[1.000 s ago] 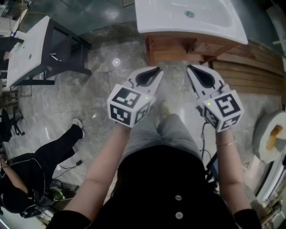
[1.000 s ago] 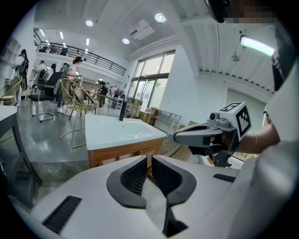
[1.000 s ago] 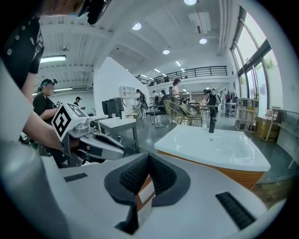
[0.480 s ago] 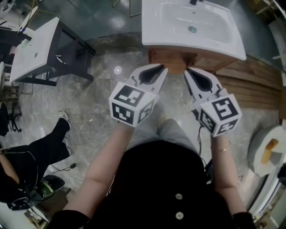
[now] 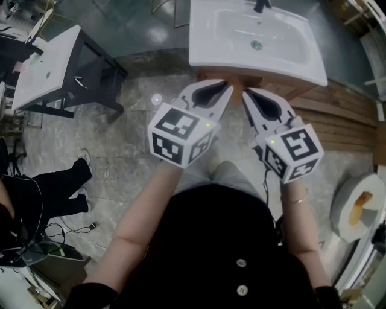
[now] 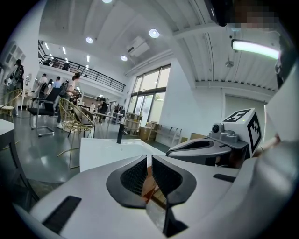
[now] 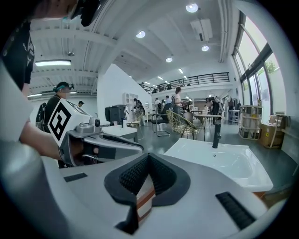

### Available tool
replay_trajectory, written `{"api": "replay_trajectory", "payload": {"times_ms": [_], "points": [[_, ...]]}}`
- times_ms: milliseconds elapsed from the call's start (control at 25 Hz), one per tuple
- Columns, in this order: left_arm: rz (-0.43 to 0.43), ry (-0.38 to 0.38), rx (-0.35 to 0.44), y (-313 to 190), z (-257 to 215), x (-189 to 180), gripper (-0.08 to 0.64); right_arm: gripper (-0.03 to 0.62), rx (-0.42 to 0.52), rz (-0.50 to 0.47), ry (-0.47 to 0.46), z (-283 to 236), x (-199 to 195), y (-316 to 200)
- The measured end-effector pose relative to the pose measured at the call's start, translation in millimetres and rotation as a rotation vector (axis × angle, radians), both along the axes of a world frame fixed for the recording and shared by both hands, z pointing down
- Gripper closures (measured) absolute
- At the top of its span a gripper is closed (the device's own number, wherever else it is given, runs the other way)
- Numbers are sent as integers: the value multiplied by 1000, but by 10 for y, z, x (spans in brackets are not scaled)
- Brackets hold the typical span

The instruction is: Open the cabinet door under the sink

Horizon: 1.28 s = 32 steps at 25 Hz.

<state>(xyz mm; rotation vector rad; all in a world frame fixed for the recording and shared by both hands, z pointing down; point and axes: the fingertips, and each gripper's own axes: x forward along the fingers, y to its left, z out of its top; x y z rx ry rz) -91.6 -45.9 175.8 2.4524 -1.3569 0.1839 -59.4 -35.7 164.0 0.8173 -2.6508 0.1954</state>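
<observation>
Grippers side by side ahead of the torso in the head view, both aimed at the near edge of a white sink basin point(image 5: 205, 45) at the top of the frame. Left gripper point(image 5: 225, 88) and right gripper point(image 5: 246, 94) with tips close together but apart, lying over the strip of wooden cabinet point(image 5: 278, 90) that shows below the basin's front rim. Cabinet directly beneath the basin, mostly covered by it from above; door itself not to be made out from here. Black faucet point(image 5: 260, 6) at the far side of the basin, drain point(image 5: 256, 44) in its bowl.

Along the left gripper point(image 6: 149, 157): ribbed black pads parted by a thin slit, nothing caught in it, only brown wood of the cabinet point(image 6: 147, 186) visible through the gap. Right gripper point(image 6: 172, 151) just beside, to the right. White basin point(image 6: 98, 151) beyond the tips.

Along the right gripper point(image 7: 148, 157): pads pressed together at the tips, pinching nothing. Basin point(image 7: 219, 161) ahead and to the right, faucet point(image 7: 216, 135) upright on it. Left gripper point(image 7: 139, 150) close by on the left.

Grey marble floor point(image 5: 139, 108) underfoot, wooden planks point(image 5: 338, 111) to the right of the cabinet, a second white basin on a dark stand point(image 5: 42, 66) well apart on the left, and a seated person in black point(image 5: 36, 193) at the lower left.
</observation>
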Motion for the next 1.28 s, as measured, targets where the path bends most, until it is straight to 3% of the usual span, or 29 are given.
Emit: {"api": "replay_trajectory", "payload": {"times_ms": [1280], "points": [[-1,-1,-42,65,154,206,520,584,-46,6,-23,208,161,127]]}}
